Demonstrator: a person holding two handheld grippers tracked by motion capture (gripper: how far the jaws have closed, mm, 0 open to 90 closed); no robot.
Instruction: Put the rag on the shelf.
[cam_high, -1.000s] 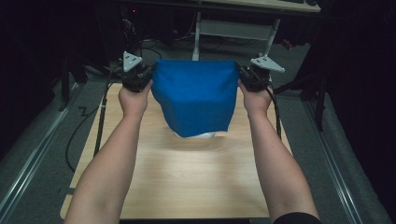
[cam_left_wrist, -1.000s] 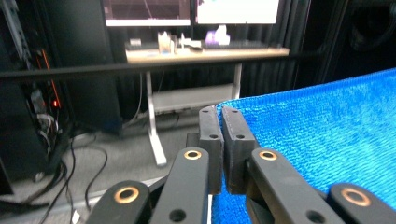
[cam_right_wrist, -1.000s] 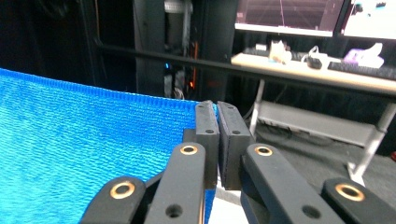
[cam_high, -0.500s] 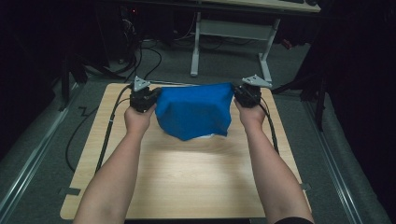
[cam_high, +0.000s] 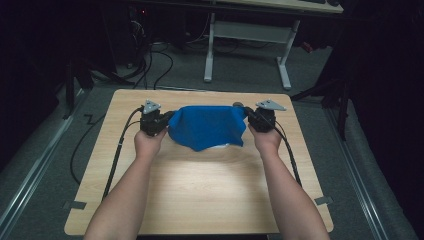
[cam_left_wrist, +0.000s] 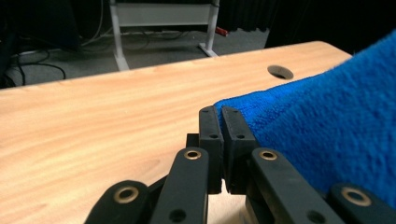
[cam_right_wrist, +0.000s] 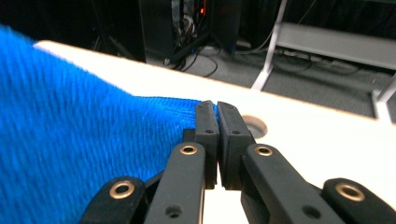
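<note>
High view: both forearms come in from the bottom & reach straight fwd over the wooden table (cam_high: 200, 200), about side by side. The left hand (cam_high: 148, 142) wraps the left gripper (cam_high: 165, 119) near the table's far left corner; the right hand (cam_high: 266, 139) wraps the right gripper (cam_high: 248, 114) near the far right corner. Each gripper has a grey 3-corner plate on top & a black cable running back along the table toward the near edge. Between them hangs a blue towel (cam_high: 207, 126), stretched w/ its top edge from one gripper to the other, close to the far edge; its bottom sags in a point onto the wood, w/ a bit of white showing under it. Past the table: grey floor, dark room, a white desk frame (cam_high: 247, 45) & loose cables. Left gripper view: the left gripper (cam_left_wrist: 220, 116) is clenched, jaws pressed together on a corner of the towel (cam_left_wrist: 327, 130), which spreads off to the right, fuzzy & thick. Bare wood lies below & to the left, & a round hole (cam_left_wrist: 280, 72) sits in the table near its far corner. Right gripper view: the right gripper (cam_right_wrist: 216, 112) is clenched too, jaws tight on the other towel (cam_right_wrist: 70, 135) corner, cloth spreading to the left. A round hole (cam_right_wrist: 254, 126) shows just beside the jaws. Behind: dark floor & cables.
</note>
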